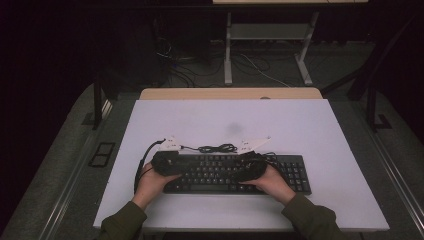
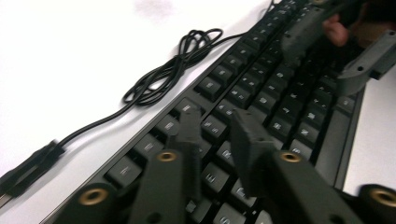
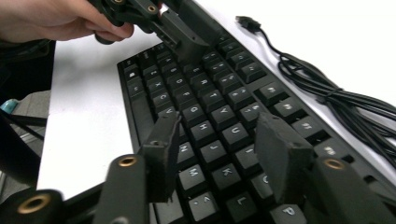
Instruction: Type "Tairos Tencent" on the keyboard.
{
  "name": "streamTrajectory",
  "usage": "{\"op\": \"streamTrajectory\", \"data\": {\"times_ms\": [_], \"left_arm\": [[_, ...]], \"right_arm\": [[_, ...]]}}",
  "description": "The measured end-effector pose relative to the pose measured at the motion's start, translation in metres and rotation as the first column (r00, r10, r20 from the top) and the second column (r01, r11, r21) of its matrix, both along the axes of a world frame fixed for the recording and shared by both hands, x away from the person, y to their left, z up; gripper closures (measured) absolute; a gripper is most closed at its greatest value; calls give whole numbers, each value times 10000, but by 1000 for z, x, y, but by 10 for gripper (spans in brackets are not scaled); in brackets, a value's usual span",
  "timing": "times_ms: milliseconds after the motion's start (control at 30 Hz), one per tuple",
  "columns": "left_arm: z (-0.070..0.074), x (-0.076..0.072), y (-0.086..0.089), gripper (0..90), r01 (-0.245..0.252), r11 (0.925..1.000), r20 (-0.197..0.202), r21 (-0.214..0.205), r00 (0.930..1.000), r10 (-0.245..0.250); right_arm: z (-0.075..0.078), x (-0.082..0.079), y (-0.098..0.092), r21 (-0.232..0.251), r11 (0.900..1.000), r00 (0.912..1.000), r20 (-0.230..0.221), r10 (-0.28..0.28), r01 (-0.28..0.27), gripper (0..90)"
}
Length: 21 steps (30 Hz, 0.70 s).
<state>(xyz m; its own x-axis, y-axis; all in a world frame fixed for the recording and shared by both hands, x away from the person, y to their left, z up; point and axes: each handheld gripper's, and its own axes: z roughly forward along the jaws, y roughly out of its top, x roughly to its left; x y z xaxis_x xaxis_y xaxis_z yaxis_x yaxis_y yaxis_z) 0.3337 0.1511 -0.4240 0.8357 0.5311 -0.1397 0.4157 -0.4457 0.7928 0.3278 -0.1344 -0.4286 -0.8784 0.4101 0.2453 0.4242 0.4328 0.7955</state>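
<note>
Both tongs hover low over the black keyboard, which lies on the near half of the white bench. The left tongs, narrowly parted, and the right tongs, spread wider, pinch nothing, likely poised to press keys. The coiled cable lies just beyond

Matt black plastic kbd

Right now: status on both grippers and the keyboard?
Left gripper over the keys, jaws a narrow gap apart, nothing held. Right gripper over the keys, jaws apart, empty. Keyboard flat on table. Coiled cable behind it, clear of both.
</note>
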Motion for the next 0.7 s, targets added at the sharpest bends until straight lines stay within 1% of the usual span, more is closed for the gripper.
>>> {"op": "streamTrajectory", "data": {"times_ms": [100, 167, 300, 333, 400, 700], "left_arm": [[2, 0, -7, 863, 185, 9998, -60, -19, 9998, -186], [2, 1, -11, 892, 316, 9995, -105, -55, 9994, -317], [2, 0, -20, 895, 547, 9985, -148, 37, 9984, -546], [2, 1, -22, 895, 622, 9980, -157, 124, 9980, -620], [0, 1, -24, 895, 642, 9978, -189, 148, 9978, -640], [-8, 2, -30, 896, 801, 9956, -378, 480, 9962, -783]], "right_arm": [[0, 1, -3, 29, 9999, 9999, 20, -119, 119, 418], [0, 2, -4, 43, 9998, 9998, 46, -190, 190, 374], [-1, 3, -7, 15, 9996, 9996, 96, -280, 280, 317], [-1, 4, -8, 31, 9995, 9995, 85, -309, 308, 308], [-1, 4, -9, 70, 9993, 9992, 148, -365, 364, 293], [0, 7, -14, 200, 9984, 9985, 138, -539, 536, 273]]}}
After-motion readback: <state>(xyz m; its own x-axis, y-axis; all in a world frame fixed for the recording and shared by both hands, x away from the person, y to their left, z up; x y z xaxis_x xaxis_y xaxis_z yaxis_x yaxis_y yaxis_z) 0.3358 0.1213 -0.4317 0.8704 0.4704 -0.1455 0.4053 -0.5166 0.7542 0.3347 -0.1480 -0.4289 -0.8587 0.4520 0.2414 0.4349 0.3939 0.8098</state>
